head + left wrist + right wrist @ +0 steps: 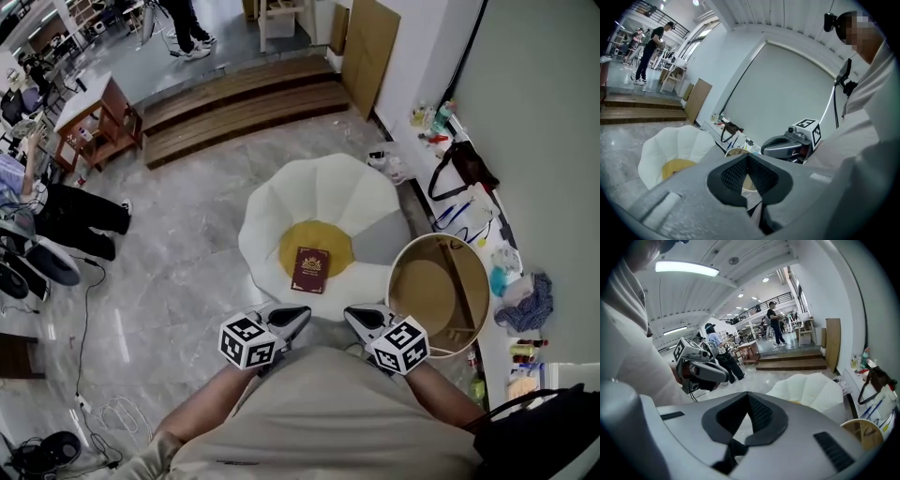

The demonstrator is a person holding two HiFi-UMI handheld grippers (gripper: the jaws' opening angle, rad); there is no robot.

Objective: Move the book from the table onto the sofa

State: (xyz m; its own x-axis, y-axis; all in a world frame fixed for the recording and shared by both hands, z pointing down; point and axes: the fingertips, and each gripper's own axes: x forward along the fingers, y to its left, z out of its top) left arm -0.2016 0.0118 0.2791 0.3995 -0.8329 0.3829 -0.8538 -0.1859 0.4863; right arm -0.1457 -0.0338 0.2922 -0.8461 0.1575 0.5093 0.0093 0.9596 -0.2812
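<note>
Closest to the lens is the person's pale shirt (328,422). Just ahead of it the left gripper (296,315) and right gripper (354,317) sit side by side near the chest. Each one's own view shows its jaws pressed together with nothing between them, so neither carries anything.

The book (310,270) is dark red with a gold mark on its cover. It lies flat and closed on the yellow cushion (323,234) in the seat of the white, petal-shaped sofa (272,202), so the move looks done.

It looks slim, stiff-covered and light, easy for one gripper to lift. The cover looks smooth and might slide between the pads. Flat on the seat, it offers no face to pinch, but the cushion looks soft enough for one jaw to press down and slip under an edge. The back edge would be the safest hold, so the pages stay shut and don't fan open. Which edge that is cannot be made out from here.

Just right of the sofa stands the round wooden table (403,255), its top bare. Grey marble floor (187,253) lies around both, with wooden steps (234,108) well beyond.
</note>
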